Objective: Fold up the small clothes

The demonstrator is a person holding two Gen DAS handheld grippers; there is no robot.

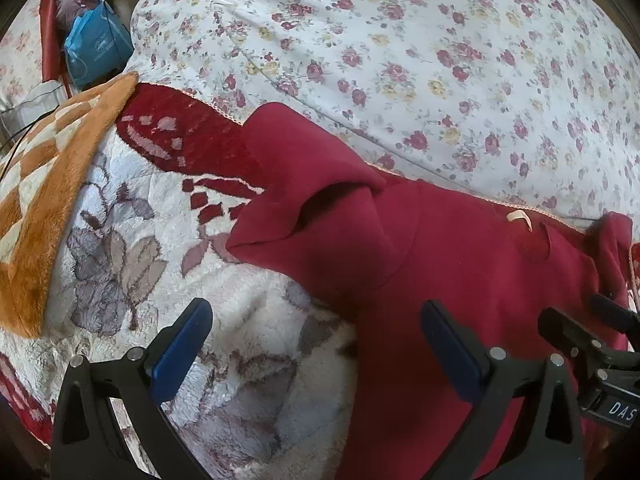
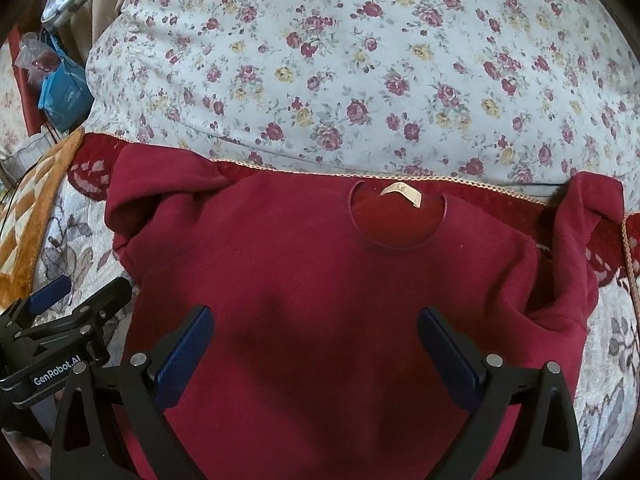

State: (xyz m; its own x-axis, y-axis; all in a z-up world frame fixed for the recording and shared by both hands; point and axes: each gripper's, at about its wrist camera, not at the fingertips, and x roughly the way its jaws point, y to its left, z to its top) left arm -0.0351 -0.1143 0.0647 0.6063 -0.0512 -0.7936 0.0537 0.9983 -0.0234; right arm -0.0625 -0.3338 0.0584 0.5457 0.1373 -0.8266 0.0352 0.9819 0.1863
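Sweater (image 2: 320, 300) lay flat on the blanket (image 2: 612, 340), neck (image 2: 396, 216) pointing away toward the quilt (image 2: 360, 60), sleeves out sideways. Left gripper (image 1: 316, 344) and right gripper (image 2: 316, 344) both hung apart, empty.

One red sweatshirt (image 2: 320, 300), w/ two sleeves, one neck label (image 2: 401, 194). Two grippers: left (image 1: 316, 344), right (image 2: 316, 348), two blue pads (image 2: 184, 360) apiece. One floral duvet (image 2: 360, 60). One plush blanket (image 1: 240, 360). One orange checkered mat (image 1: 48, 184). Approx. two bags (image 1: 94, 46) far left, blurry.
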